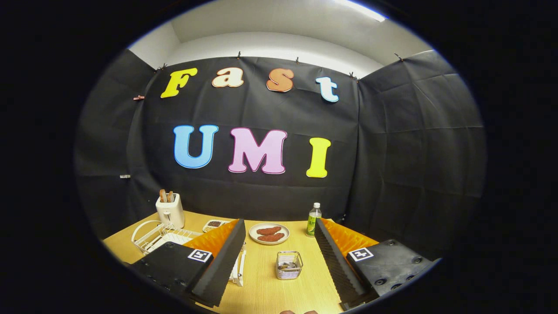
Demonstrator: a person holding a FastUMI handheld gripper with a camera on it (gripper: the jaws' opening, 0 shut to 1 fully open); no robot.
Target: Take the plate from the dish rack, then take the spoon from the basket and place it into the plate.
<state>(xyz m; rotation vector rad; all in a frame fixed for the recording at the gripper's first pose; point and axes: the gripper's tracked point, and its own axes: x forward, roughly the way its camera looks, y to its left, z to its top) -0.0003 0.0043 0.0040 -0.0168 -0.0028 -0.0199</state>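
Between the two fingers of the gripper (279,257) sits a small wire basket (289,265) on the wooden table (261,288), with something metallic lying inside it — most likely the spoon, though it is too small to make out clearly. The fingers stand wide apart, holding nothing, one to each side of the basket and clear of it.

Beyond the basket, further along the table, rests a round pale plate (269,233) carrying two reddish-brown pieces of food (269,233). Just to its right stands a clear bottle (313,219) with a green label and a white cap, upright, near the right finger's far end.

On the left side of the table lies a white wire dish rack (157,235), partly hidden behind the left finger; something white and flat shows at the rack's near end just beside that finger, but whether it is a plate I cannot tell. Behind the rack stands a white toaster (170,211) with two browned slices of toast (165,196) poking up from its slots. Between the toaster and the round plate sits a small shallow dish (214,224) holding something dark.

Black cloth forms the booth's walls — at the back and on both sides of the table.
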